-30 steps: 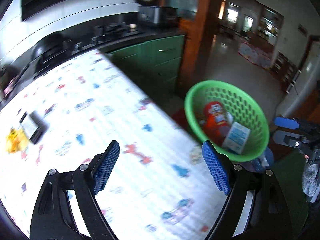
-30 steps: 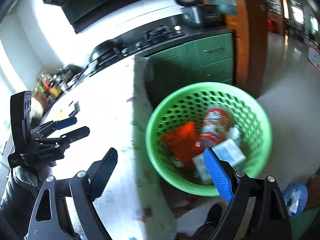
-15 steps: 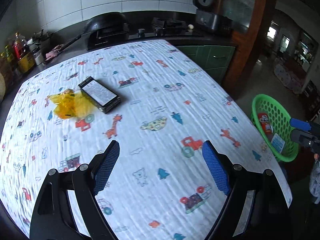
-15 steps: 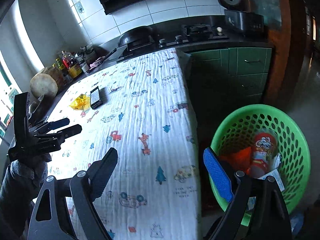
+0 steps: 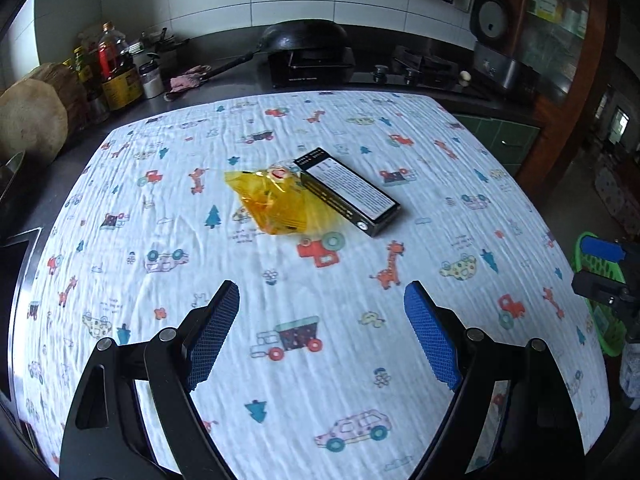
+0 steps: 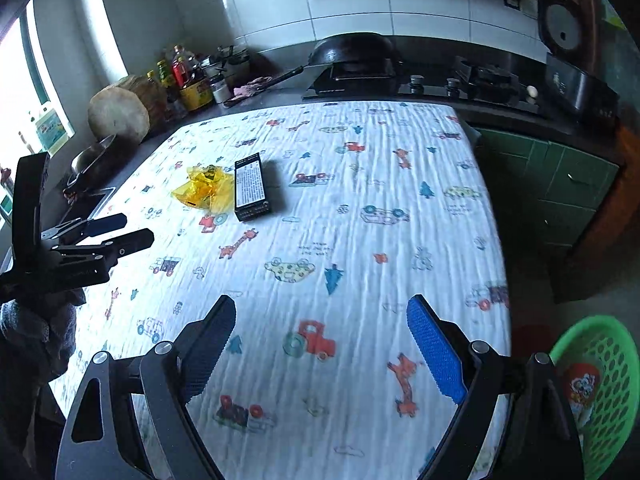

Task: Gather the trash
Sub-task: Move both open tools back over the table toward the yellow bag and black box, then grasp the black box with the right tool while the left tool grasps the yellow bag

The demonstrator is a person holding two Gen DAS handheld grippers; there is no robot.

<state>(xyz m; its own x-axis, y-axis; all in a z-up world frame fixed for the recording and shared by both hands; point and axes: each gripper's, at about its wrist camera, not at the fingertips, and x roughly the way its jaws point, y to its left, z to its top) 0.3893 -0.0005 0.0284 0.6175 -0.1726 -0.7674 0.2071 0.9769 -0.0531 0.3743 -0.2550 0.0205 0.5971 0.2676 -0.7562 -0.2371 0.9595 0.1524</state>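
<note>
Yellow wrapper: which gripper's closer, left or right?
Left. The left gripper faces the yellow wrapper almost head-on; the right gripper sits farther back, off to its right.

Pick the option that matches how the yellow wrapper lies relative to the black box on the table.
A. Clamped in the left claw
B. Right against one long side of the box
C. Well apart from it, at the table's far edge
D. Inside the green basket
B: the yellow wrapper lies crumpled on the patterned tablecloth right against a long side of the black box, while the left claw is open and holds nothing.
</note>
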